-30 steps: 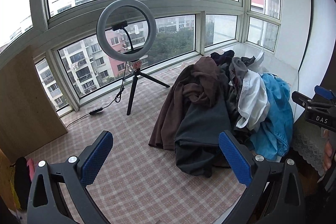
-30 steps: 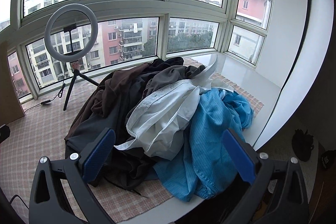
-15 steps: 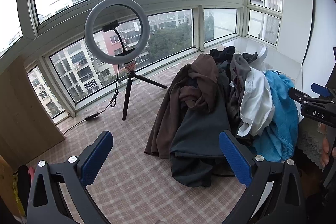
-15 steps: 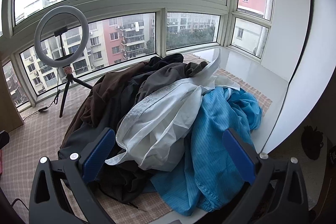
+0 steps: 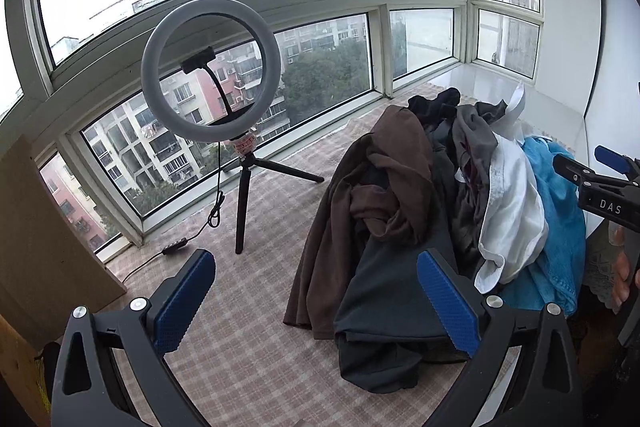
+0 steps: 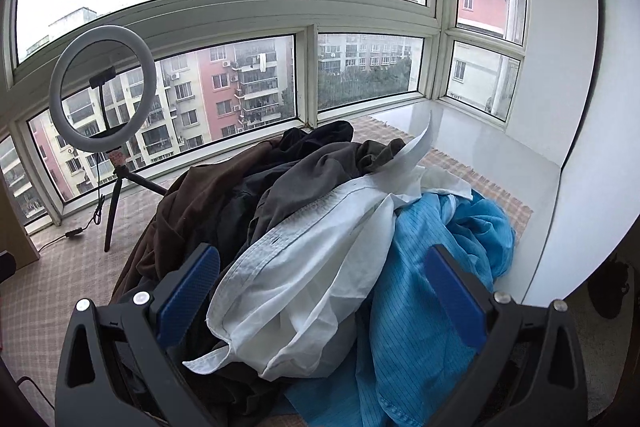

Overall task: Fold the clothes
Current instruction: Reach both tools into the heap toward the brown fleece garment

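Note:
A heap of clothes lies on a checked cloth on the wide window ledge. In it are a brown garment (image 5: 384, 195), a dark grey one (image 5: 392, 291), a white shirt (image 6: 312, 267) and a blue shirt (image 6: 432, 291). My left gripper (image 5: 316, 303) hangs open above the cloth, just left of the heap's near edge, holding nothing. My right gripper (image 6: 320, 291) is open and close over the white and blue shirts, with nothing between its pads. It also shows at the right edge of the left wrist view as a black frame (image 5: 600, 195), held by a hand (image 5: 624, 279).
A ring light (image 5: 210, 71) on a small tripod (image 5: 244, 203) stands on the checked cloth (image 5: 248, 339) left of the heap, its cable trailing left. A wooden board (image 5: 44, 251) leans at the far left. Windows run behind; a white wall (image 6: 560, 107) closes the right.
Both grippers have moved nearer the heap; the clothes fill more of the right wrist view. Nothing was grasped and the clothes lie as before.

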`<state>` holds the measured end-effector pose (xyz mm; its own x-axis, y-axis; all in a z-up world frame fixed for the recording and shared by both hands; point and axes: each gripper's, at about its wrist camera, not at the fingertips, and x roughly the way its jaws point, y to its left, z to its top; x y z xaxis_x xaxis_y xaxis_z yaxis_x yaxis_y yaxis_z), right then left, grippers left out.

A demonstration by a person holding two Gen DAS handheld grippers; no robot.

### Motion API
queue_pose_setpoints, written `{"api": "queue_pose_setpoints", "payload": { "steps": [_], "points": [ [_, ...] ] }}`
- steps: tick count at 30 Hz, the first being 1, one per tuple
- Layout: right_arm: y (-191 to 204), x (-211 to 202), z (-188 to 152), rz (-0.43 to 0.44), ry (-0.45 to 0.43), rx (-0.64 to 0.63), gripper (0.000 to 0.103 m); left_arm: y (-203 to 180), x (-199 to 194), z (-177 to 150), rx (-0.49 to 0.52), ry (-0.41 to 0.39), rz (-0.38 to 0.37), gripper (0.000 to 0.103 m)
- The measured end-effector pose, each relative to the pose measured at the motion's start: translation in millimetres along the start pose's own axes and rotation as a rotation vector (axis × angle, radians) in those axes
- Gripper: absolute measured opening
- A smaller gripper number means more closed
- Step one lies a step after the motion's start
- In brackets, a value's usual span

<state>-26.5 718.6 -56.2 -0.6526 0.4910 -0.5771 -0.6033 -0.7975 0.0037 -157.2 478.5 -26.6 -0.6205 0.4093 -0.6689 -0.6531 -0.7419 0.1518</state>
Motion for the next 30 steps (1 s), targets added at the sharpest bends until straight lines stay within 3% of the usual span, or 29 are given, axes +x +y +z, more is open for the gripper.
{"api": "queue_pose_setpoints", "payload": {
  "steps": [7,12,19,23,26,30],
  "points": [
    [-75,26,-8,0.002,0.032,0.113,0.102,8,40,12,-0.024,0.025,-0.068,0.102],
    [-111,42,-13,-0.013,0.093,0.192,0.088,4,68,6,-0.044,0.078,-0.116,0.102],
    [-71,61,0,0.07,0.097,0.09,0.081,-6,82,6,-0.024,0.101,-0.166,0.102],
    [-41,77,10,0.172,0.125,0.058,0.054,-22,105,13,-0.022,0.14,-0.253,0.102],
    [-29,85,14,0.206,0.145,0.064,0.053,-48,128,23,-0.002,0.161,-0.321,0.102],
    [-28,84,14,0.188,0.144,0.067,0.053,-90,167,39,0.105,0.169,-0.292,0.102]
  ]
}}
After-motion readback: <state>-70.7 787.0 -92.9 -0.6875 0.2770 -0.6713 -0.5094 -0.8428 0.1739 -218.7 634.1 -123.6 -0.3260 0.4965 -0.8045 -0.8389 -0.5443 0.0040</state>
